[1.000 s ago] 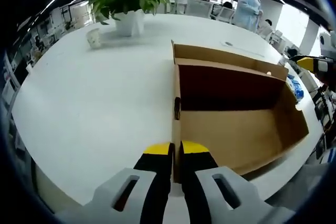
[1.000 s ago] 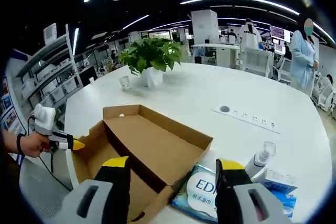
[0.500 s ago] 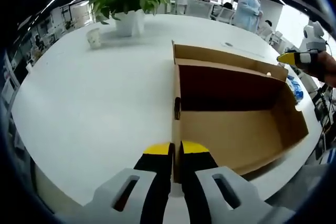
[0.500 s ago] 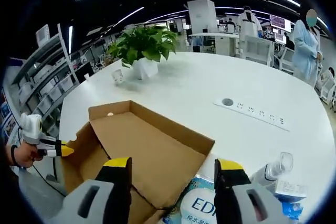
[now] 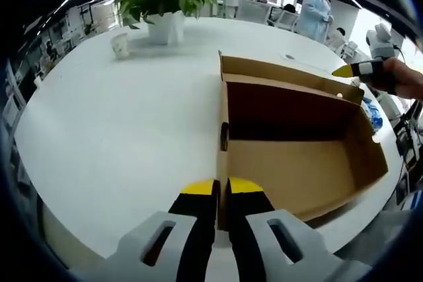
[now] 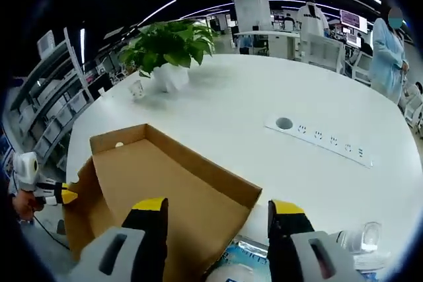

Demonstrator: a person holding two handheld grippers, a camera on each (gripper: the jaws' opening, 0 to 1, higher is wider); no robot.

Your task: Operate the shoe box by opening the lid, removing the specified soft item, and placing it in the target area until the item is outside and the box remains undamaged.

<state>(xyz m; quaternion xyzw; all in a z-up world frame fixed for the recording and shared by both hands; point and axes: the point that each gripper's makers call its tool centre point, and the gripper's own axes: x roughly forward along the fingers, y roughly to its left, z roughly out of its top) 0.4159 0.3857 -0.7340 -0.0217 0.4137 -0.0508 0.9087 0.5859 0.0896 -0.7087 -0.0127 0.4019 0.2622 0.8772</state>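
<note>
Brown corrugated cardboard shoe box lies open on the white round bench, its near side wall pinched between the closed jaws of the left claw — a grip that looks meant to steady the box while the other hand works. The right claw hovers wide open over the box's far wall, gripping nothing, with a blue-and-white soft packet just beneath its jaws, beside the box — probably the item.

Right gripper has risen above the box.
</note>
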